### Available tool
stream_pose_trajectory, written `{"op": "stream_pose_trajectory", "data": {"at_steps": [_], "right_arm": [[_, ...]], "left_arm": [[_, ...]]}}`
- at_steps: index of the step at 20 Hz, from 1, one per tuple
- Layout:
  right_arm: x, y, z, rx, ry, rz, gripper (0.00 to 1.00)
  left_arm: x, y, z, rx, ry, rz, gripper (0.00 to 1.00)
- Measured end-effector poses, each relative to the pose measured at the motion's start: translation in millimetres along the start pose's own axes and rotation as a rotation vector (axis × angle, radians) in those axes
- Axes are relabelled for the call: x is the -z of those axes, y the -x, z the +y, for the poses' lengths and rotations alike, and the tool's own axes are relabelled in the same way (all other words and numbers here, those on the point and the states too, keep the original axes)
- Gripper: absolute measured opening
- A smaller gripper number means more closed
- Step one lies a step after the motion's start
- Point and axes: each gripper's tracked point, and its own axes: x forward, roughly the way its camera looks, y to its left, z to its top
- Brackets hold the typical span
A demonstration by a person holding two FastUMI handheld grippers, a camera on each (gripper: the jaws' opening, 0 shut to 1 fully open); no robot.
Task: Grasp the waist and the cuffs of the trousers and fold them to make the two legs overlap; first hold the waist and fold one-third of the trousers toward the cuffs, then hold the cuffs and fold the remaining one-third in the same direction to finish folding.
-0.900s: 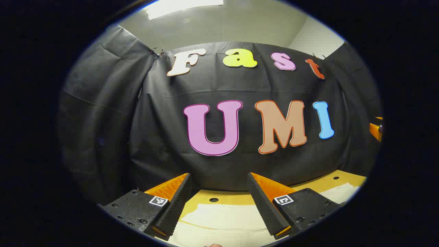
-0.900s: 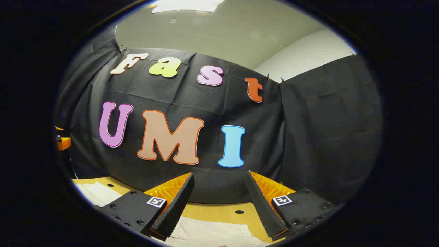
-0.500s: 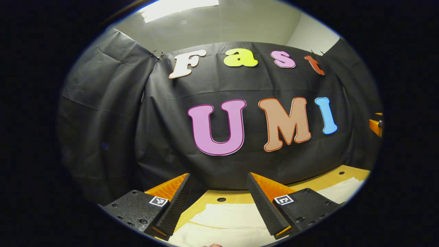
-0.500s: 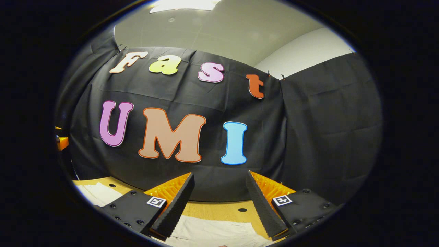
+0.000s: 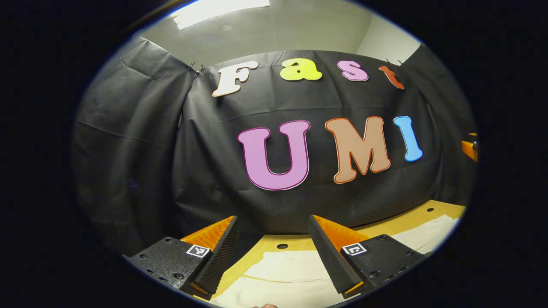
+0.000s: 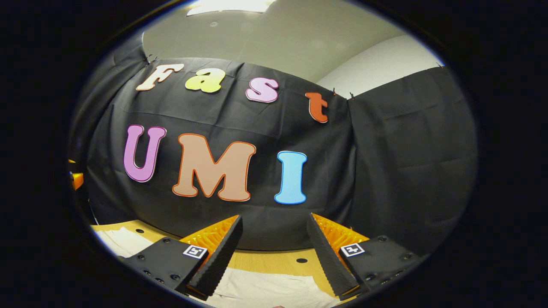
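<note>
Above the table [image 5: 411, 220], both grippers hang with their fingers spread wide and nothing between them. The left gripper [image 5: 274, 256] shows two wedge-shaped fingers [image 5: 218, 261] with ridged, saw-toothed inner faces, each mounted on a dark, rough-grained block with small screws. Each block carries one small square black-and-white marker tag, so two tags show on this gripper; their patterns are not readable as writing. The right gripper [image 6: 274, 259] is built the same way: two toothed wedge fingers [image 6: 216, 265], two blocks, two marker tags.

The table is smooth yellowish wood with small round dark holes; two holes show in the left gripper view and two in the right gripper view. On the table lie the trousers [image 5: 291, 273], pale cream cloth, flat and soft-looking, with a straight folded edge just below the left gripper's fingertips. A second patch of the same pale cloth lies farther right on the table in the left gripper view. In the right gripper view the trousers [image 6: 261, 291] sit on the table beneath the open fingers, with another pale patch near the table's left end. Neither gripper touches the cloth.

Behind the table hangs the wall [image 5: 128, 141], matte black cloth with creases, clipped at its top corners.
</note>
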Motion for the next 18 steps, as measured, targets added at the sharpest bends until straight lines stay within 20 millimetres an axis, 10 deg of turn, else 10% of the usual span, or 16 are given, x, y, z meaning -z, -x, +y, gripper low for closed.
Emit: {"op": "stream_pose_trajectory", "data": {"at_steps": [18], "right_arm": [[4.0, 26.8, 19.1, -0.005, 0.022, 0.008, 0.97]], "left_arm": [[158.9, 75.9, 58.4, 0.257, -0.536, 0.294, 0.96]]}}
